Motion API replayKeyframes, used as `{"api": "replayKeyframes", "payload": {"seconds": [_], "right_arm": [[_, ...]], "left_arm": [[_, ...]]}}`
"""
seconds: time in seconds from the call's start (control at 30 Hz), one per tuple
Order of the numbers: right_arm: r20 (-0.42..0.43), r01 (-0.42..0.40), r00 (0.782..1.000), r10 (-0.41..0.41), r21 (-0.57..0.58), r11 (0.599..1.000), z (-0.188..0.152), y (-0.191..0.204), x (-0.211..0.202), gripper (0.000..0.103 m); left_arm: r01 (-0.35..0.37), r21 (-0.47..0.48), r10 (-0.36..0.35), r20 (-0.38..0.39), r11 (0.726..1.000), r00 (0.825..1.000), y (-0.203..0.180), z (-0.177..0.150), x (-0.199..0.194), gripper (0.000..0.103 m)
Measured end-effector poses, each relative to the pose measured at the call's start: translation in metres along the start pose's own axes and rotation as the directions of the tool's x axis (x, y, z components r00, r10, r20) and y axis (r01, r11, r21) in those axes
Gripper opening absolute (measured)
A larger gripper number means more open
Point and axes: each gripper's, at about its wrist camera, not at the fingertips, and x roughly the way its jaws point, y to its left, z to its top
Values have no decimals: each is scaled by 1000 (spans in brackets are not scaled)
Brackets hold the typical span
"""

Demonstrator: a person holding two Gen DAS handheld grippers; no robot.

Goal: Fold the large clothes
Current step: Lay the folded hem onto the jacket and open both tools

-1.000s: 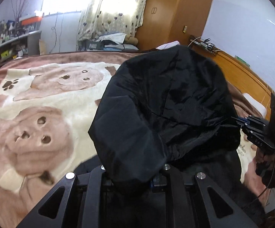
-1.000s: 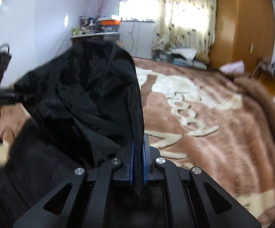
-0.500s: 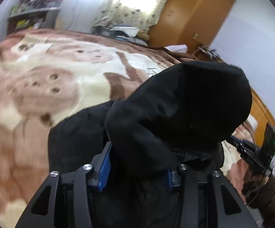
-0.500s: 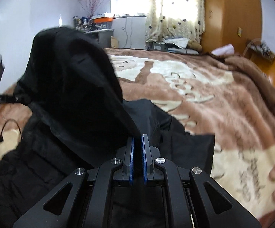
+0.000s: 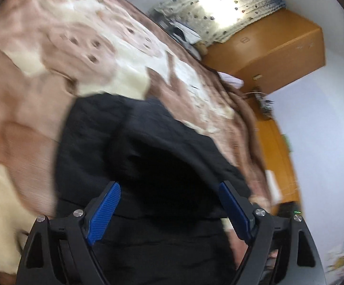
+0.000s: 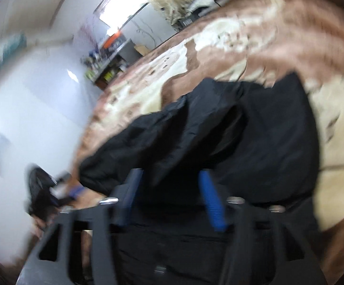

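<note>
From the left wrist view, the left hand-held gripper (image 5: pixel 168 204) has its two blue pads (image 5: pixel 104 210) far apart, and its jaws are opening. The black jacket (image 5: pixel 134 147) lies in front of it on the bed, on a brown and cream blanket (image 5: pixel 53 54). A soft fold of the jacket sits in the gap between the pads, but the pads do not press on it. The jacket looks bunched up, with one part folded over another (the picture is a bit blurry, so the folds are hard to sort out). Far back there is a spotted curtain (image 5: pixel 219 7) at a bright window and an orange-brown wardrobe (image 5: pixel 271 54). A wooden bed frame (image 5: pixel 279 156) runs along the right side.

From the right wrist view, the right hand-held gripper (image 6: pixel 172 194) also has its blue pads (image 6: pixel 211 199) apart, and its jaws are opening. The black jacket (image 6: pixel 255 147) lies just ahead on the same blanket (image 6: pixel 279 35), with a puffy fold between the pads that they do not squeeze. At the left edge a dark blurry shape can be seen, but I cannot tell what it is. Behind it is a white wall (image 6: pixel 29 90) and a shelf (image 6: pixel 110 57) full of small things.
</note>
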Motion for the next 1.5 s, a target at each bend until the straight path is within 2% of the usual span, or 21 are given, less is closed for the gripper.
{"api": "replayKeyframes", "payload": {"seconds": [0.13, 0.27, 0.33, 0.4, 0.47, 0.53, 0.57, 0.6, 0.7, 0.77, 0.83, 0.87, 0.9, 1.0, 1.1, 1.17, 1.3, 1.37, 1.4, 1.47, 1.5], "right_arm": [[-44, 24, 999, -19, 97, 995, 13, -8, 35, 64], [-35, -48, 998, 54, 170, 984, 24, -15, 59, 64], [-35, -43, 998, 51, 206, 978, 30, -16, 66, 55], [-5, 30, 1000, -29, 145, 989, 37, -10, 62, 7], [47, 39, 998, -44, 95, 995, 44, -3, 52, 7], [109, 54, 992, -58, 42, 998, 50, 6, 38, 6], [133, 59, 989, -61, 22, 998, 50, 9, 32, 6], [172, 69, 983, -66, -13, 998, 51, 15, 23, 6], [214, 82, 975, -62, -89, 993, 46, 26, 7, 5], [208, 105, 975, -76, -133, 986, 37, 28, 3, 5], [174, 117, 981, -89, -156, 981, 22, 23, 3, 5], [155, 125, 983, -100, -166, 978, 14, 19, 5, 5], [130, 143, 984, -121, -178, 974, 3, 14, 9, 5], [54, 173, 985, -166, -172, 970, -14, 0, 26, 5], [4, 219, 975, -221, -149, 964, -26, -14, 39, 5], [4, 240, 970, -243, -168, 956, -27, -13, 40, 6], [42, 349, 935, -353, -299, 888, -26, 11, 36, 9], [81, 405, 911, -404, -358, 841, -26, 26, 28, 15], [100, 424, 902, -419, -377, 823, -26, 29, 25, 17], [154, 472, 879, -450, -410, 781, -26, 42, 13, 19], [185, 488, 872, -454, -417, 767, -26, 48, 7, 20]], "left_arm": [[11, -2, -11, -10, 1000, 1000, -15, 11, 24, 90], [9, -107, -10, -4, 994, 1000, -6, 33, 46, 89], [-23, -159, 23, -2, 987, 1000, -3, 40, 52, 88], [-84, -148, 85, 4, 985, 996, -5, 47, 58, 77], [-123, -140, 122, -14, 982, 992, -5, 51, 63, 48], [-123, -136, 121, -20, 983, 992, -5, 56, 69, 33], [-132, -115, 132, -12, 985, 991, -9, 58, 70, 16], [-126, -95, 127, 11, 988, 992, -14, 60, 68, 11], [-81, 27, 78, 109, 996, 991, -35, 60, 54, 11], [-63, 82, 53, 120, 995, 991, -40, 57, 49, 11], [-77, 89, 71, 63, 993, 995, -33, 52, 53, 11], [-112, 89, 109, 37, 990, 993, -27, 48, 56, 11], [-157, 85, 156, 22, 984, 988, -16, 41, 57, 11], [-215, 66, 217, -25, 974, 976, 9, 25, 60, 11], [-232, 22, 232, -51, 973, 971, 27, 14, 63, 11], [-253, 40, 255, -58, 967, 965, 29, 12, 66, 13], [-361, 194, 375, -42, 912, 926, 2, 8, 69, 19], [-390, 253, 404, -4, 886, 915, -11, 4, 64, 31], [-427, 282, 439, 24, 859, 898, -17, 2, 61, 37], [-510, 351, 512, 96, 785, 854, -33, -5, 55, 57], [-518, 372, 513, 122, 770, 850, -41, -8, 52, 57]]}}
